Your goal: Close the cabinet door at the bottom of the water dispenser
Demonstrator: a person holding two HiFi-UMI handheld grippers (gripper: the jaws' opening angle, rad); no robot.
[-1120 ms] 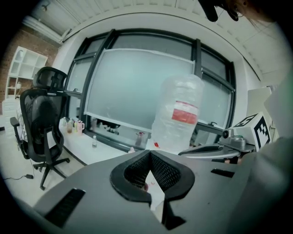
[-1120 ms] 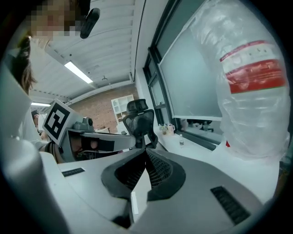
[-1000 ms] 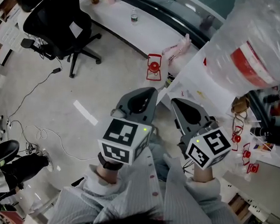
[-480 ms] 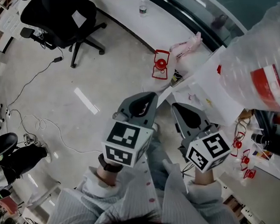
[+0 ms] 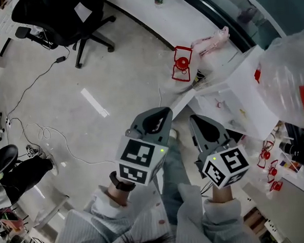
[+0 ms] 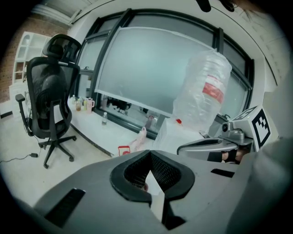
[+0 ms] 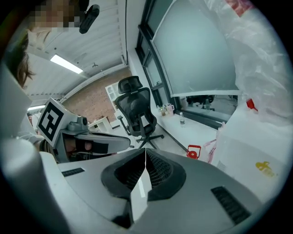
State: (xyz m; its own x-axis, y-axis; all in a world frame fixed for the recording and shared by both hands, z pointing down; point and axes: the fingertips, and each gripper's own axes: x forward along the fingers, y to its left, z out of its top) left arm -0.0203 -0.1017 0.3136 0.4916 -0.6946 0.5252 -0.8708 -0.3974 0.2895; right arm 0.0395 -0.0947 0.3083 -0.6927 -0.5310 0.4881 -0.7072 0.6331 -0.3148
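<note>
Still on the approach to the door (image 5: 183, 102); no contact made yet. Found low on the dispenser (image 5: 243, 95), at the corner nearest the floor (image 5: 88, 81), as a pale panel seemingly swung out from the white body; impossible to say how far ajar. Topped, at the far end, by the bottle (image 5: 293, 79) in plastic wrap.

Holding both tools just short of it: left gripper (image 5: 166, 111) over bare floor just beside the panel's outer end, right gripper (image 5: 194, 118) close against the dispenser's lower corner. Jaws of each pressed together at the tips, with nothing between them.

Next, in all likelihood: bring one closed tip, probably the left, round to the outer face of the panel near its free edge, then push toward the body until flush. Calls for no grasp, only a steady shove along the swing. Worth keeping the right clear of the closing gap to avoid a pinch.

Against a second ago: both grippers lower in the head view and nearer the dispenser's foot. Dispenser and bottle slid toward the right edge, with less of the bottle showing. Chair (image 5: 58, 16) pushed up against the top edge. No change to be seen in the jaws.
</note>
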